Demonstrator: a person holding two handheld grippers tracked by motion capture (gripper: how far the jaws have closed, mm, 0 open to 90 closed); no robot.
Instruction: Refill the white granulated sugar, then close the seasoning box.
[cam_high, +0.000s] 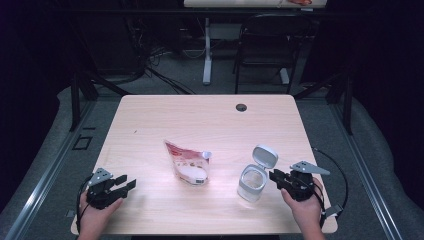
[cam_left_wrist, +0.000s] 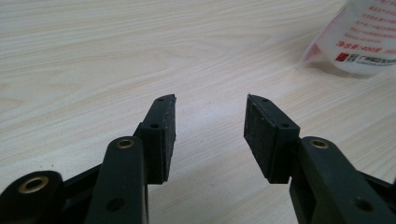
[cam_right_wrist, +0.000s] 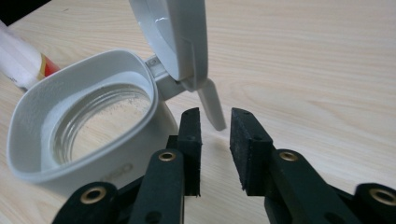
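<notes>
Inventory, L to R, as we find it on the light wood tabletop (cam_high: 150, 120):

1. Left gripper (cam_high: 125, 184), near L front corner, held in a hand (cam_high: 95, 216). We see its fingers (cam_left_wrist: 163, 135) released, gap wide, bare wood between them; tips aim toward item 2.

2. Pouch (cam_high: 187, 162), white w/ red print and a spout cap, lying flat approx. mid-tabletop, well apart from item 1, near item 3.

3. Jar (cam_high: 251, 184), clear glass w/ grey-white collar, upright, R of centre. Hinged lid (cam_high: 264, 156) flipped up and back; its small latch tab (cam_right_wrist: 212, 108) hangs down at the hinge side.

4. Right gripper (cam_high: 274, 177), just beside the jar on its R, in a hand (cam_high: 305, 212). We note fingers (cam_right_wrist: 191, 140) released, not clamped; tab tip sits just above the gap between them, left finger next to the jar collar.
</notes>
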